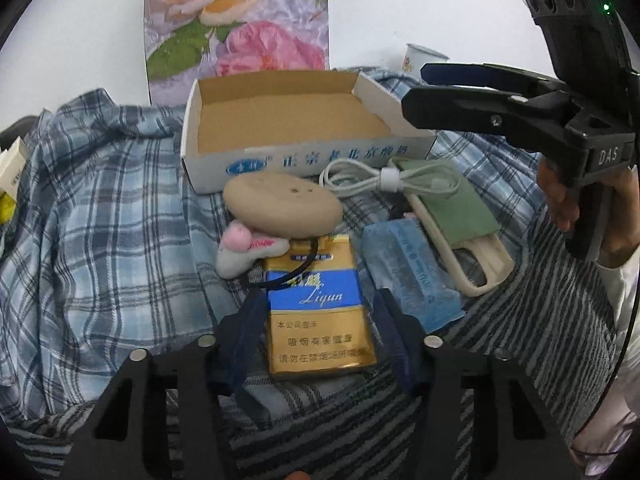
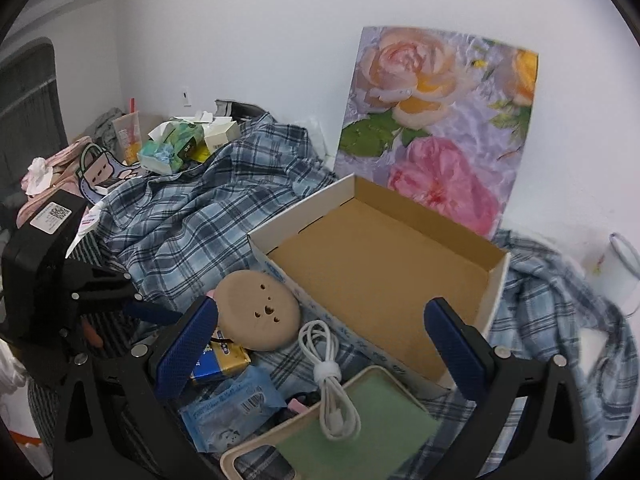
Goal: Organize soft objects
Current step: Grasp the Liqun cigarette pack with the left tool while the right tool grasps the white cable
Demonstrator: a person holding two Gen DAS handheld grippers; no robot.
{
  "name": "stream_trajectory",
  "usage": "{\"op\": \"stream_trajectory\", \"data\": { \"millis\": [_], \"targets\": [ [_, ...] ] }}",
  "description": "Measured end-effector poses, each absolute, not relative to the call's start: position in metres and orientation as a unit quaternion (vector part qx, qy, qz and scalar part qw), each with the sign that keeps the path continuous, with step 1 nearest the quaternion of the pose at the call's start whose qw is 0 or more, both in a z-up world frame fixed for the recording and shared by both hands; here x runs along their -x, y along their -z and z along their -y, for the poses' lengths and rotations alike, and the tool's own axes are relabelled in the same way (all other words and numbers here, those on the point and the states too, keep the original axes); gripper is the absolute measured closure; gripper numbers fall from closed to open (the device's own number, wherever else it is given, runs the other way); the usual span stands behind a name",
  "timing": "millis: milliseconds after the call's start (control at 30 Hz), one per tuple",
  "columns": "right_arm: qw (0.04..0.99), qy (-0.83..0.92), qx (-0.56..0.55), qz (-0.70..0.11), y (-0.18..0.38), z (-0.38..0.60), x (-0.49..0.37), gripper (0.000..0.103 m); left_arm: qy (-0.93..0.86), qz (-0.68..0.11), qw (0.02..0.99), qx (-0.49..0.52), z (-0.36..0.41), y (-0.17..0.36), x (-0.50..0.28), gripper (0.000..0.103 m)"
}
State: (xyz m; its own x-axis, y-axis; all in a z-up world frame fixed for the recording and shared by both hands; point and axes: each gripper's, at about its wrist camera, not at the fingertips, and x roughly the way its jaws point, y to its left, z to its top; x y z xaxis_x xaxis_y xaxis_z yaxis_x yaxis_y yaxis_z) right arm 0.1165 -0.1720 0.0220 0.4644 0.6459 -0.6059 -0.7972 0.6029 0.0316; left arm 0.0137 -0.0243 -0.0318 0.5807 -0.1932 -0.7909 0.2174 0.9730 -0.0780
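An open cardboard box [image 1: 288,120] with nothing in it stands on the plaid cloth; it also shows in the right wrist view [image 2: 384,276]. In front of it lie a tan round pad [image 1: 282,204] [image 2: 258,312], a small pink-and-white plush [image 1: 244,248], a blue tissue pack [image 1: 408,272] [image 2: 232,404], a coiled white cable [image 1: 384,180] [image 2: 328,376] and a green cloth on a beige tray [image 1: 452,208] [image 2: 368,432]. My left gripper [image 1: 320,320] is open, its fingers either side of a gold-and-blue Liqun pack [image 1: 320,304]. My right gripper [image 2: 320,344] is open above the cable and box edge; it also shows in the left wrist view [image 1: 416,88].
A rose picture [image 2: 436,128] leans on the wall behind the box. A white cup [image 1: 424,58] [image 2: 620,264] stands at the right. Plaid shirt [image 2: 200,208] covers the surface, with a striped cloth [image 1: 520,320] in front. Clutter of tissue boxes and a bag [image 2: 160,144] lies far left.
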Motion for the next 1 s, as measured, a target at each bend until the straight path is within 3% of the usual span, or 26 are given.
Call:
{"op": "stream_trajectory", "data": {
  "millis": [167, 267, 333, 367, 400, 433, 533, 600, 667, 733, 833, 900, 1000],
  "targets": [
    [0.839, -0.409, 0.169, -0.316, 0.013, 0.168, -0.123, 0.001, 0.115, -0.453, 0.884, -0.009, 0.023, 0.037, -0.015, 0.046],
    [0.824, -0.416, 0.191, -0.334, 0.027, 0.162, -0.122, 0.013, 0.115, -0.454, 0.883, -0.007, 0.022, 0.04, -0.015, 0.046],
    [0.824, -0.417, 0.195, -0.33, 0.03, 0.161, -0.122, 0.014, 0.115, -0.455, 0.883, -0.007, 0.022, 0.04, -0.015, 0.045],
    [0.825, -0.416, 0.197, -0.329, 0.03, 0.161, -0.122, 0.02, 0.115, -0.455, 0.883, -0.007, 0.022, 0.04, -0.016, 0.044],
    [0.827, -0.416, 0.195, -0.324, 0.028, 0.163, -0.121, 0.033, 0.114, -0.455, 0.883, -0.007, 0.022, 0.04, -0.016, 0.039],
    [0.827, -0.421, 0.193, -0.32, 0.026, 0.166, -0.118, 0.039, 0.112, -0.455, 0.884, -0.008, 0.022, 0.04, -0.015, 0.034],
    [0.821, -0.436, 0.198, -0.313, 0.027, 0.166, -0.111, 0.046, 0.097, -0.456, 0.884, -0.008, 0.02, 0.04, -0.014, 0.034],
    [0.815, -0.431, 0.214, -0.324, 0.035, 0.158, -0.113, 0.057, 0.101, -0.457, 0.884, -0.009, 0.02, 0.04, -0.013, 0.034],
    [0.81, -0.42, 0.236, -0.333, 0.043, 0.15, -0.116, 0.061, 0.106, -0.466, 0.878, -0.017, 0.024, 0.044, -0.015, 0.035],
    [0.808, -0.416, 0.248, -0.335, 0.047, 0.146, -0.116, 0.068, 0.104, -0.479, 0.871, -0.022, 0.026, 0.049, -0.019, 0.045],
    [0.812, -0.405, 0.263, -0.329, 0.05, 0.145, -0.116, 0.074, 0.109, -0.479, 0.871, -0.01, 0.022, 0.05, -0.019, 0.047],
    [0.813, -0.406, 0.261, -0.326, 0.049, 0.148, -0.115, 0.084, 0.11, -0.477, 0.872, -0.008, 0.022, 0.05, -0.019, 0.048],
    [0.816, -0.406, 0.261, -0.317, 0.048, 0.15, -0.112, 0.085, 0.113, -0.476, 0.872, -0.014, 0.024, 0.05, -0.018, 0.048]
  ]
}}
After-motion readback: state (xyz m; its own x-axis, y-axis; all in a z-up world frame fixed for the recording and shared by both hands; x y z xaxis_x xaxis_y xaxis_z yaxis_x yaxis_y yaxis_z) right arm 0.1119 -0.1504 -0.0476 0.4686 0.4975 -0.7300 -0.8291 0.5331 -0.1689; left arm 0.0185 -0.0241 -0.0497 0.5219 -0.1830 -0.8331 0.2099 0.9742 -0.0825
